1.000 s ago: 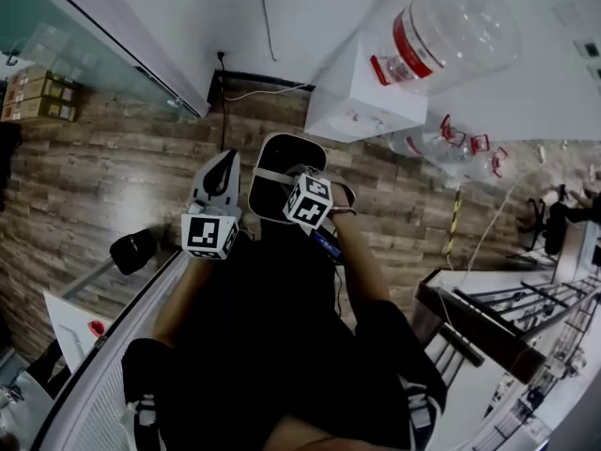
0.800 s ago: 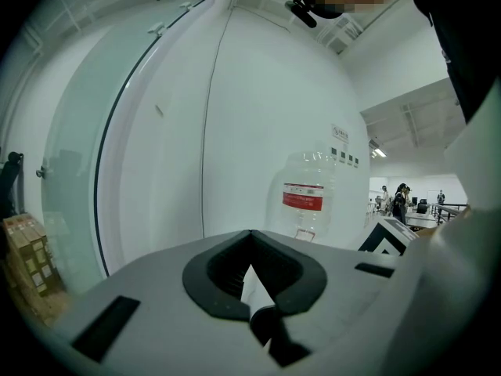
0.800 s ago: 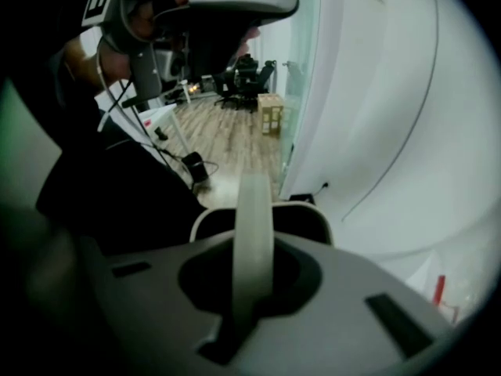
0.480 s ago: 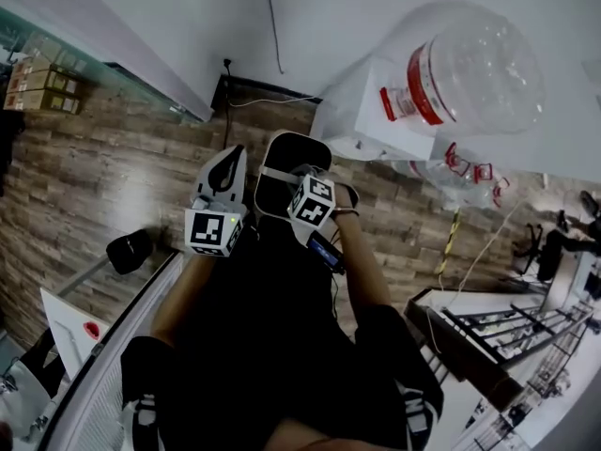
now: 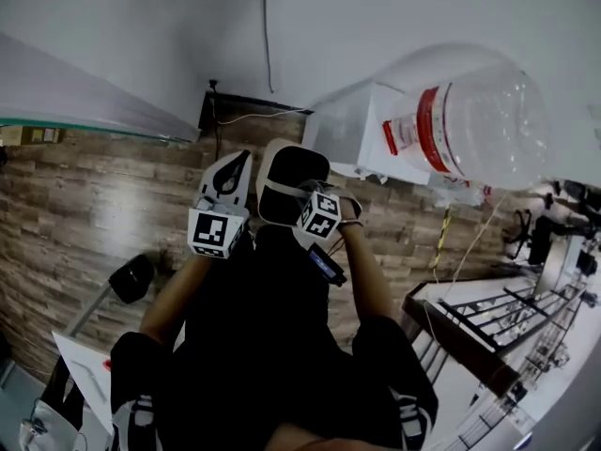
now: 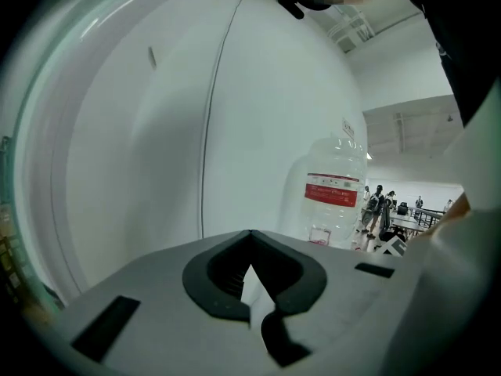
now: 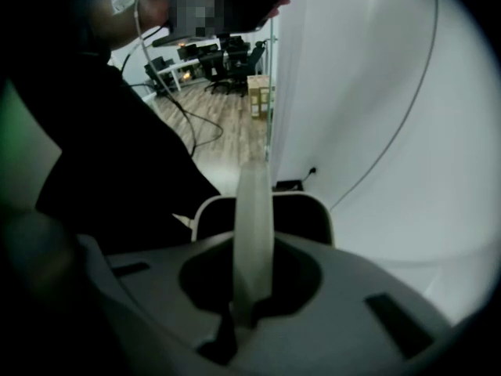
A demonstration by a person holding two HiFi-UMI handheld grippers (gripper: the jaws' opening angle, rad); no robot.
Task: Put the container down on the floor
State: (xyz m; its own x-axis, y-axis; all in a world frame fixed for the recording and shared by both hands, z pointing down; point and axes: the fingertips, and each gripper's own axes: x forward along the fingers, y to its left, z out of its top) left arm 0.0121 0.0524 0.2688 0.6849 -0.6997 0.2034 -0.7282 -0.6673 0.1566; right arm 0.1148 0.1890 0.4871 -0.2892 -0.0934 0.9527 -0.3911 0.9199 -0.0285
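Our left gripper (image 6: 250,240) has its jaws together, empty. Our right gripper (image 7: 252,282) is clamped on the handle (image 7: 254,202) of the container (image 5: 293,169) over the floor (image 5: 113,195), its base hidden. Beyond stands a bottle (image 5: 488,120) — red label (image 5: 427,120) unreadable.

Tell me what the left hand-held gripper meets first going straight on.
Probably the white wall: the left hand-held gripper aims just right of the cable on it, left of the water bottle. How far off is unclear.

Office, by look of it. Wood-plank floor (image 5: 94,205), white wall (image 5: 141,26), glass partition (image 5: 75,125) at 9 o'clock. Water dispenser (image 5: 357,130) carried 1 big bottle (image 5: 479,120) at 2 o'clock. Desks (image 7: 176,69), office chairs (image 7: 223,73) showed at 12 o'clock, right gripper view.
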